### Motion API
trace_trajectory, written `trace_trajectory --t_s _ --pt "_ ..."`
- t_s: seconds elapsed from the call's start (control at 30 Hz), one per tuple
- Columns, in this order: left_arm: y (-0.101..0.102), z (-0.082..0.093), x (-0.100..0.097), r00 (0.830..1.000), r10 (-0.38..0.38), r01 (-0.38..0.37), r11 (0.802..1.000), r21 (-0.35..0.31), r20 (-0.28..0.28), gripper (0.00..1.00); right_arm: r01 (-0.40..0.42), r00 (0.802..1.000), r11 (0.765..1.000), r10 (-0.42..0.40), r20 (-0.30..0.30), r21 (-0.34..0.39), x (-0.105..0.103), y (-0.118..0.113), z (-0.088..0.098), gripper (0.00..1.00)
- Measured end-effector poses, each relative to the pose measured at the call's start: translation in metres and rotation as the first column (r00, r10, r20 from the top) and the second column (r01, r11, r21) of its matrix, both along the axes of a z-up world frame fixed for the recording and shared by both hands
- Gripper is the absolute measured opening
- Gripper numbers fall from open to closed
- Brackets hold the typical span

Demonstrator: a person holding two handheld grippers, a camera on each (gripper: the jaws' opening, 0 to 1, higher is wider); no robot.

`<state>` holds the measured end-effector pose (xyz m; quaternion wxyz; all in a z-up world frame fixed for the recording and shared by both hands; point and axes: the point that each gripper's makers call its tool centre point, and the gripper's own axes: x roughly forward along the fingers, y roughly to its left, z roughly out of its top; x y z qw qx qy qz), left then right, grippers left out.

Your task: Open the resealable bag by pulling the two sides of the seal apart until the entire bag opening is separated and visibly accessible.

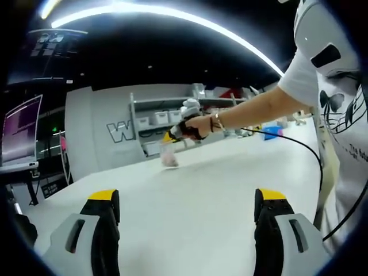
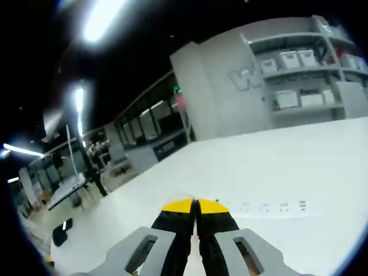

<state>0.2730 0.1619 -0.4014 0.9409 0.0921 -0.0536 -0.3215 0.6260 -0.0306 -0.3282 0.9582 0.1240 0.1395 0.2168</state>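
- left gripper [image 1: 185,214]: jaws wide apart, empty, over the bare white table [image 1: 218,172].
- ahead of its fingertips, well apart and slightly left of centre, the resealable bag [image 1: 168,154] hangs upright, long axis vertical, its bottom near the tabletop.
- right gripper [image 1: 174,134], in the person's hand [image 1: 198,123], pinches the bag's top edge; in the right gripper view its tips [image 2: 196,205] are pressed together, the bag itself too thin to make out there.
- judgement: the left must reach forward to the seal's free side.

The resealable bag [image 1: 169,155] is small, clear and faintly pink. It hangs upright from the right claw [image 1: 171,137], its lower end at the white desk [image 1: 190,201]; its seal is too blurred to judge.
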Motion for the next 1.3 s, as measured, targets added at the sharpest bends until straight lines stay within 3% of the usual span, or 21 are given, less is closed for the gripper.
trace_trajectory --t_s 0.2,0.33,0.63,0.8,1.3 --pt "0.0 0.0 0.0 1.0 0.001 -0.001 1.0 -0.002 0.0 0.96 -0.002 1.0 0.997 0.003 0.012 -0.082 -0.01 0.016 -0.016 0.0" --pt "0.0 0.0 0.0 1.0 0.002 -0.002 1.0 -0.004 0.001 0.96 -0.028 0.999 0.995 0.03 0.013 -0.1 -0.017 0.028 -0.022 0.0" --pt "0.0 0.0 0.0 1.0 0.0 0.0 1.0 -0.002 0.004 0.96 -0.085 0.996 0.989 0.082 -0.031 -0.125 -0.037 0.06 -0.062 0.0" --pt "-0.001 0.0 -0.001 1.0 -0.002 0.002 1.0 0.003 0.006 0.96 -0.095 0.995 0.989 0.091 -0.041 -0.115 -0.044 0.068 -0.07 0.0" --pt "0.0 0.001 -0.001 1.0 -0.003 0.003 1.0 -0.001 0.01 0.96 -0.178 0.984 0.949 0.173 -0.043 -0.262 -0.053 0.088 -0.094 0.0"
